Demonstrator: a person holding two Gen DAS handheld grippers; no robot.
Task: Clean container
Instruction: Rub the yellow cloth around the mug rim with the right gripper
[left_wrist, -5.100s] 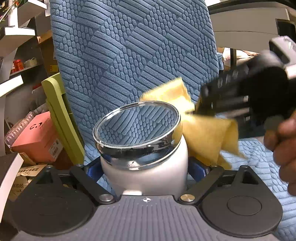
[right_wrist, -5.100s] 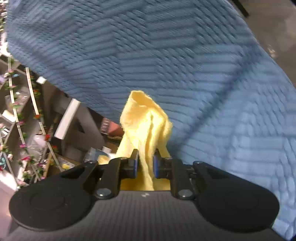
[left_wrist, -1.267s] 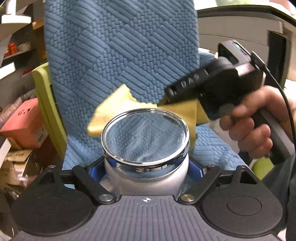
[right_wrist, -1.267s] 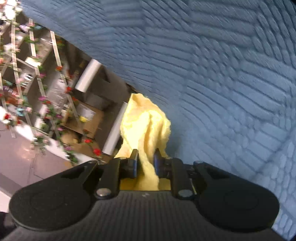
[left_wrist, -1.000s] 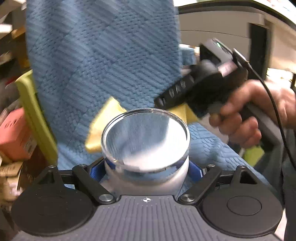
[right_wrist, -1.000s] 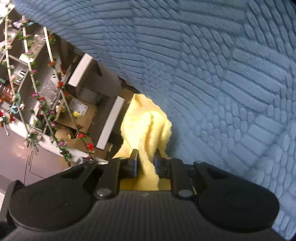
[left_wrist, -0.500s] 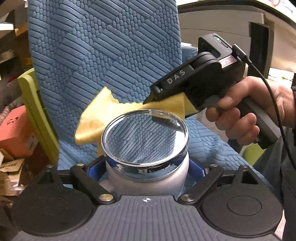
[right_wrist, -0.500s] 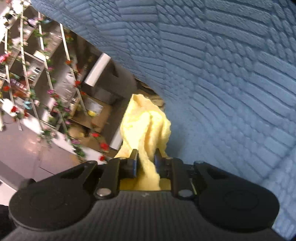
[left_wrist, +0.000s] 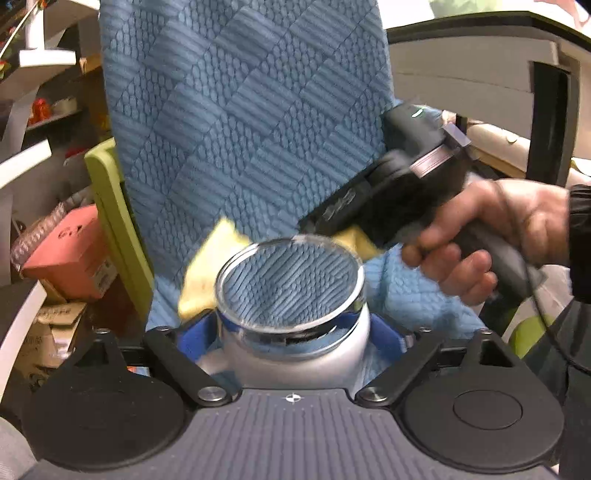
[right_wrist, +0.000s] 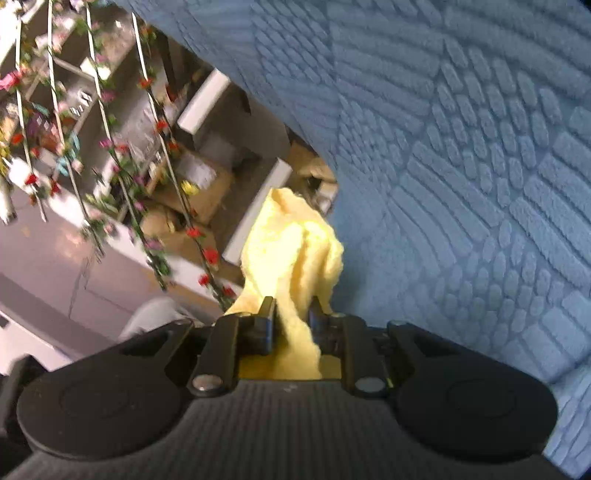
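Your left hand-held gripper (left_wrist: 293, 338) carries the one container (left_wrist: 295, 332), a white jar with a chrome rim and a clear top, seated between the blue pads at the bottom centre of the left wrist view; the jaws stand wide around its body and are closing slightly on it. Your right hand-held gripper (right_wrist: 291, 325) has its jaws nearly together, pinching the single yellow cloth (right_wrist: 291, 247), whose free end bunches up ahead of the fingertips. In the left wrist view the same cloth shows as two yellow patches beyond the far rim of the container, with the right hand-held gripper's black body and your right hand (left_wrist: 491, 240) just above and to the right of that rim. Whether the cloth touches the rim is uncertain, as this area is blurred. Judged from this arrangement, the wiping of the rim and top is under way; no dirt is visible, so how much remains cannot be read, and the container is not yet set down. Count: one container, one cloth, two hand-held grippers, one visible hand. A blue textured chair back (left_wrist: 251, 110) fills the background.
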